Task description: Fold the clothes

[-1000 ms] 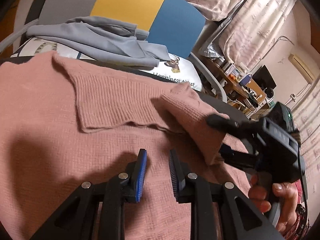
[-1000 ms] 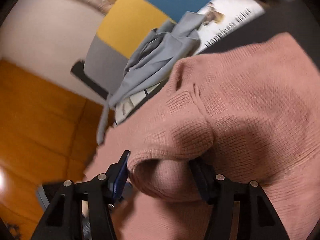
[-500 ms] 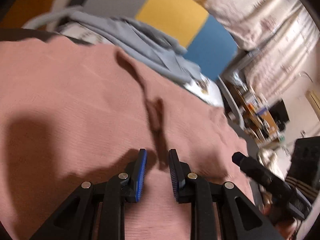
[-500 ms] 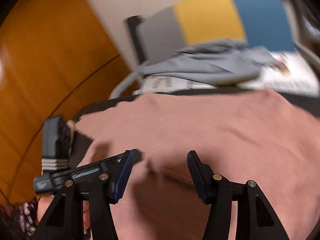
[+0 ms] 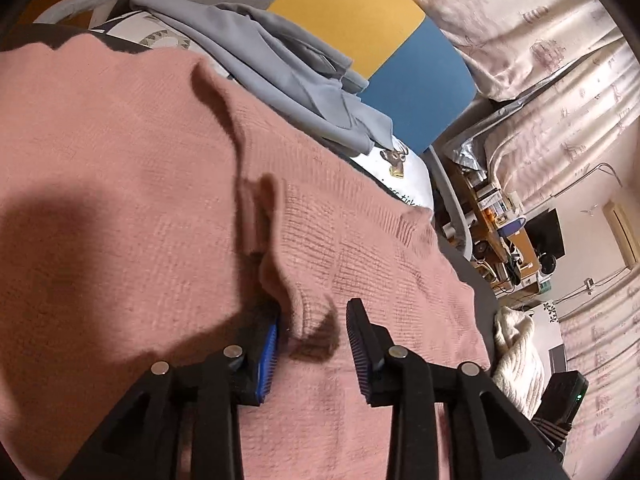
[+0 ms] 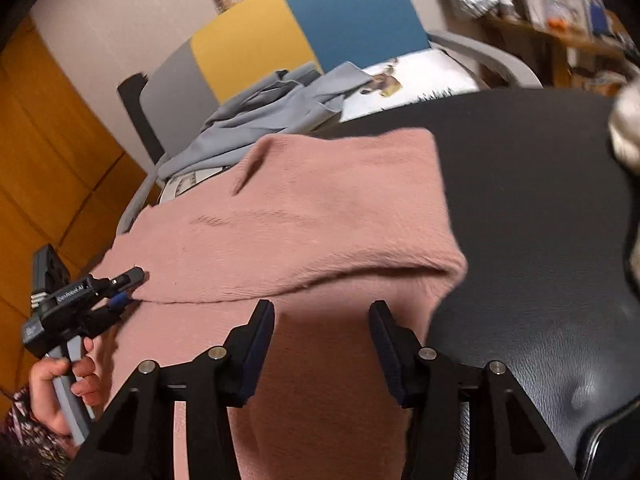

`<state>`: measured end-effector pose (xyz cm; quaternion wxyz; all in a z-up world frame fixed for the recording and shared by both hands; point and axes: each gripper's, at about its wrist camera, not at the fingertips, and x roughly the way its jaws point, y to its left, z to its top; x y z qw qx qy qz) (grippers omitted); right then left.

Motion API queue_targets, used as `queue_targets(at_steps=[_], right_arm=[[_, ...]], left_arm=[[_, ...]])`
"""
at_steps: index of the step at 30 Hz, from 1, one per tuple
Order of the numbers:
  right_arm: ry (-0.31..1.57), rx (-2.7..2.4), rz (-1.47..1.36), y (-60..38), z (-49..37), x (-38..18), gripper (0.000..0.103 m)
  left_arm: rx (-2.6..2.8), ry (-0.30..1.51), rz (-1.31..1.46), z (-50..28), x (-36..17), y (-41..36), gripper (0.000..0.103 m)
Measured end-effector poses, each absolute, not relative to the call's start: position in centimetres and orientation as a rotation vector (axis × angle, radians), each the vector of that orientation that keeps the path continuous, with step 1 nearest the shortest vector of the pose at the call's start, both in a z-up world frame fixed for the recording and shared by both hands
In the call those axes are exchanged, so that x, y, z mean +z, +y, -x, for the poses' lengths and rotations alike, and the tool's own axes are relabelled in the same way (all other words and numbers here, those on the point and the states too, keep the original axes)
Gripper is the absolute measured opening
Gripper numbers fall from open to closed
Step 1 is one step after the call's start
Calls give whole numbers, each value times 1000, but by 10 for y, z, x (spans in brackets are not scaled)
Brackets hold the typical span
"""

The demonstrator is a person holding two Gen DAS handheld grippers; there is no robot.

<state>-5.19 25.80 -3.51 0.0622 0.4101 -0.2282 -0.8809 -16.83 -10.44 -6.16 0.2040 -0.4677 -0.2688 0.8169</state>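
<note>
A pink knit sweater [image 5: 168, 184] lies spread on a black padded surface [image 6: 540, 208], with one part folded over the body [image 6: 320, 216]. My left gripper [image 5: 314, 344] hovers low over it with its jaws opening. A raised corner of the fold sits between them against the left pad [image 5: 270, 354], clear of the right pad. In the right wrist view the left gripper [image 6: 127, 287] straddles the fold's left edge. My right gripper [image 6: 322, 322] is above the sweater near its right edge. Its jaws are closing with nothing pinched between them.
A grey garment [image 5: 280, 64] is heaped on a printed cushion [image 5: 404, 172] of a chair with a grey, yellow and blue back [image 6: 280, 32]. A cream knit item [image 5: 516, 360] lies at the right. Curtains, a cluttered desk [image 5: 504, 220] and an orange wooden wall [image 6: 40, 140] surround.
The right gripper let go of the bunched sweater part and swung right; that part now lies flat as a fold. The left gripper rolled and came down onto the fold's edge.
</note>
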Motion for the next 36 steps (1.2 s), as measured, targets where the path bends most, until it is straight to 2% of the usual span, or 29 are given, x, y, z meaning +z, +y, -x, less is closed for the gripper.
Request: queue_targets(at_steps=[1,2,3,4,5,7,14,21,24,29,31,36], right_arm=[[-736,-2645,-1232,263,52,-37,47],[-775,-2632,-1229,268,52,-39,42],[-813,-2621,-1227,273,52,-42,30],[-800,-2631,-1241,274,54,-44,11],[-768,-2649,-1260,274,57,-45,5],[-703,-2685,-1300,274,64,-48,3],[-698,-2840,-1292,287,76,-44,3],[-670,-2879,-1298,284,71,-44,3],[-681,-2843,-1319,279,69,-39,3],[-522,-2868,-1371,268,74,-41,2],[-503,-2870,-1393,267,76,-46,0],[-432,-2770,-1445,260,67,-31,1]], left_arm=[[2258,-748,1309,170,-61,-101,3],[2251,-731,1314,170,-59,-97,5],[2256,-710,1298,170,-53,-94,5],[2262,-689,1272,169,-45,-93,4],[2264,-677,1240,168,-37,-94,4],[2264,-675,1166,168,-17,-96,4],[2272,-682,1039,172,25,-112,4],[2379,-579,1146,163,-26,-138,4],[2390,-604,1157,163,-43,-149,4],[2414,-545,1120,171,-45,-152,4],[2386,-484,1202,178,-62,-145,5],[2286,-701,1188,181,-79,-163,8]])
